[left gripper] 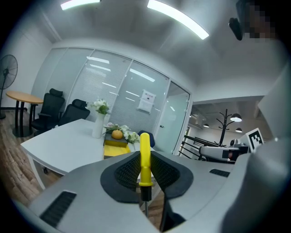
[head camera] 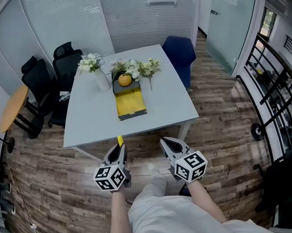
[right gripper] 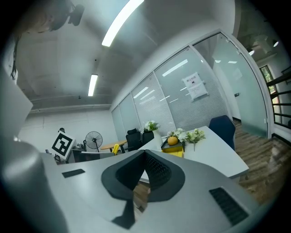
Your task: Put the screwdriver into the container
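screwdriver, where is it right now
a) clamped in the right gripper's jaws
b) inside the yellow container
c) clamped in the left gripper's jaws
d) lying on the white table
c: the left gripper view shows the yellow-handled screwdriver clamped between the jaws of the left gripper, short of the table and the container; the right gripper has its jaws together on nothing.

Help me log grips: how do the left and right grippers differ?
The left gripper clamps a yellow screwdriver; the right gripper holds nothing. The left gripper's jaws are parted by the handle; the right gripper's jaws meet at the tips. Both point toward the table.
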### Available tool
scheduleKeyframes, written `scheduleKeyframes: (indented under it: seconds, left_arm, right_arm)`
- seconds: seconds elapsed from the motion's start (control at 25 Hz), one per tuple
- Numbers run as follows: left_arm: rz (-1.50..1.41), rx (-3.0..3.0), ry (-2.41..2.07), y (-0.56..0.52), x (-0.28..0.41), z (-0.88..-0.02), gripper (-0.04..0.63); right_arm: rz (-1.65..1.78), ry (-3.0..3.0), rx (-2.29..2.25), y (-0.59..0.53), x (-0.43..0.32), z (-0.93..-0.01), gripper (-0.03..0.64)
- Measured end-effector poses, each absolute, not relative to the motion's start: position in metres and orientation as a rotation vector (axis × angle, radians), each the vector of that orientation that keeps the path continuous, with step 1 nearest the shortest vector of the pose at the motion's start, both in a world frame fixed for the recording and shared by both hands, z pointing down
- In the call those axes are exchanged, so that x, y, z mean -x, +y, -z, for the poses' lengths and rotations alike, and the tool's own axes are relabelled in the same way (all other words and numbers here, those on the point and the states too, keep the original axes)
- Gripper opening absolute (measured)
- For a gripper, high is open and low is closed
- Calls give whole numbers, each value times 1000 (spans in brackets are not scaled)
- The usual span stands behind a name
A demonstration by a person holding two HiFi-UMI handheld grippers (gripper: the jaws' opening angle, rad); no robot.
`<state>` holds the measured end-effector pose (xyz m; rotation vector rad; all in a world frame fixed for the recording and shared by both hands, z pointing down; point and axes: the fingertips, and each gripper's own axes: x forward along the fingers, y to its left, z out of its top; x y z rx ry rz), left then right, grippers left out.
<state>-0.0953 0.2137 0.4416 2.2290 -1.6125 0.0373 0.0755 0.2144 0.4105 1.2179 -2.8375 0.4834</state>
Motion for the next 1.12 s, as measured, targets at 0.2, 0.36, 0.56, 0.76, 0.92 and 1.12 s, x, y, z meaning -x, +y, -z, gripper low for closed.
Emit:
scheduleKeyframes:
  seconds: [0.2, 0.36, 0.56, 0.76, 0.92, 1.12]
  left_arm:
    - [-32, -2199, -1590, 143, 95, -461, 67]
    - [-47, -2168, -1574, 72, 103, -472, 67]
    - [-61, -2117, -1566, -11, 122, -484, 67]
    - [-78, -2087, -1558, -74, 141, -493, 67]
    - [-99, -2067, -1544, -101, 150, -504, 67]
    - [-107, -2047, -1532, -121, 161, -516, 67]
  right_arm:
    - [-473, -2764, -1227, 146, -77, -432, 15]
    - [-464, -2707, -1241, 74, -73, -442, 16]
    - [-457, -2656, -1197, -13, -53, -450, 16]
    - [-455, -2642, -1171, -80, -33, -458, 17]
    - [-477, -2622, -1157, -111, -23, -470, 17]
    - [-498, -2598, -1163, -130, -17, -481, 17]
